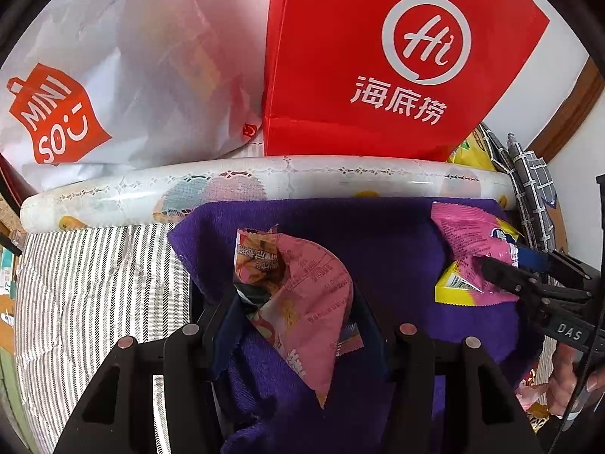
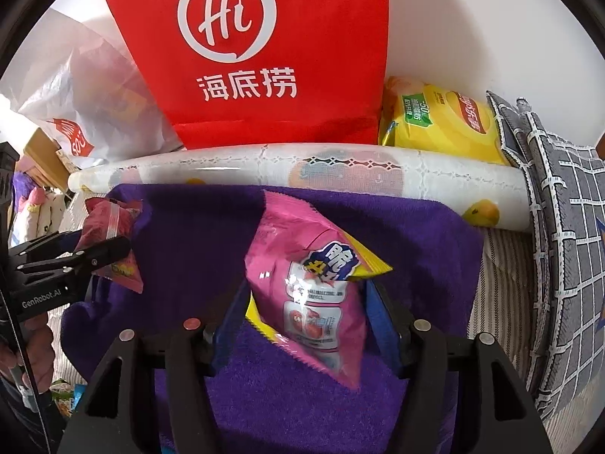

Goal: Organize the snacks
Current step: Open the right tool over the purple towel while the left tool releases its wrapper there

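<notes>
Against the white back wall stand a red paper bag (image 2: 249, 53) with a white "Hi" logo and, to its left, a white Miniso shopping bag (image 1: 113, 75). A large yellow snack pack (image 2: 442, 121) lies to the right of the red bag, next to grey checked fabric (image 2: 567, 234). In front of the bags lies a roll of patterned plastic sheet (image 1: 264, 178), and before that a purple towel (image 2: 189, 234) is spread over striped cloth (image 1: 94, 283).

Left gripper (image 1: 295, 302): jaws clenched on a pale pink snack packet (image 1: 302, 295), which sits tilted between the fingers above the left part of the towel. The right wrist view shows the same packet pinched at the left edge of the towel.

Right gripper (image 2: 306, 302): a bright pink snack packet with a yellow edge (image 2: 306, 283) stands upright between the blue-padded fingers, over the right part of the towel. Whether both pads press on it is not clear in the close view; the left wrist view shows the fingertips closed around its lower end, so the packet appears grasped.

A hand is partly visible behind each gripper. More snack wrappers (image 1: 533, 397) lie at the lower right edge of the left wrist view, too small to identify
</notes>
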